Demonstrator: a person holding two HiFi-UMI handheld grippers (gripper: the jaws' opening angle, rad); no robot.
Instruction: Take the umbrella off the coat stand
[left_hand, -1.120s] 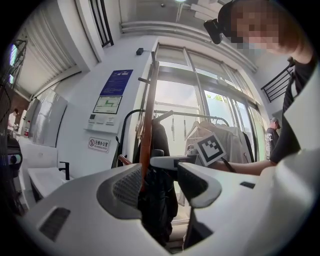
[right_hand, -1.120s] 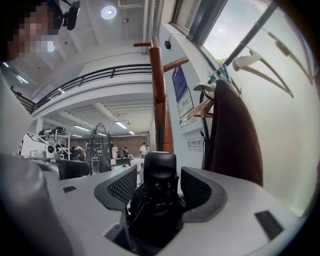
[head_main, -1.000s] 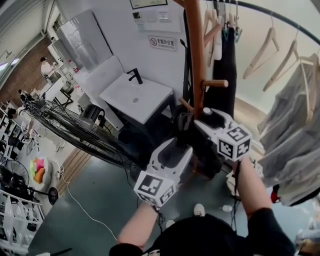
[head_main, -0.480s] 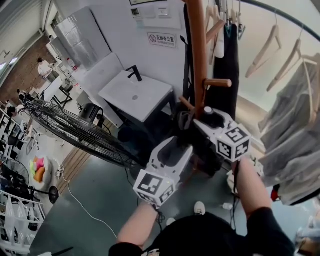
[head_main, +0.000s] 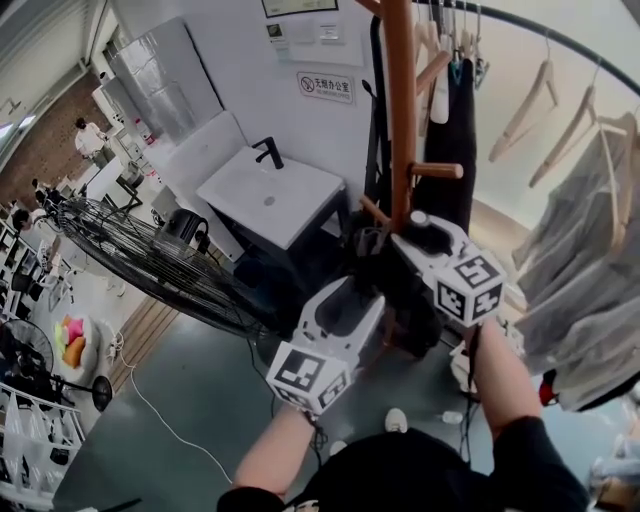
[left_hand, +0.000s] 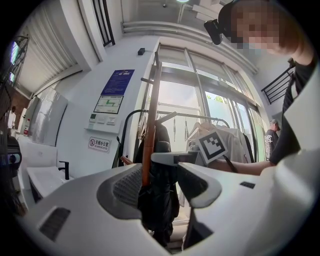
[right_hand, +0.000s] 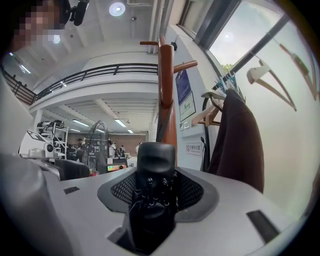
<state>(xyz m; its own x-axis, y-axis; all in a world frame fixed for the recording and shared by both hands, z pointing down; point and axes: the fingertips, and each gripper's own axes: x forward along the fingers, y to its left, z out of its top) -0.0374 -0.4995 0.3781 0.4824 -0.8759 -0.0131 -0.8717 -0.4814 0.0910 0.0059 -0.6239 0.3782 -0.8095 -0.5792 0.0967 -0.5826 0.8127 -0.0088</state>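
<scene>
A folded black umbrella (head_main: 400, 285) hangs against the brown wooden coat stand (head_main: 400, 100), low by its pegs. My left gripper (head_main: 368, 292) reaches it from the lower left. In the left gripper view the umbrella (left_hand: 159, 200) fills the gap between the jaws of that gripper (left_hand: 162, 170), in front of the pole (left_hand: 151, 125). My right gripper (head_main: 408, 232) comes in from the right, higher up. Its jaws are closing, and in the right gripper view the umbrella's thick end (right_hand: 152, 195) sits between them, against both pads of the gripper (right_hand: 156, 172).
A large wire fan (head_main: 150, 260) stands at the left and a white sink unit (head_main: 270, 195) behind the stand. A rail with wooden hangers (head_main: 540, 90), a black garment (head_main: 455, 130) and grey clothes (head_main: 590, 280) crowd the right side.
The right gripper has tipped slightly beside the pole. The left gripper and the umbrella have kept their places.
</scene>
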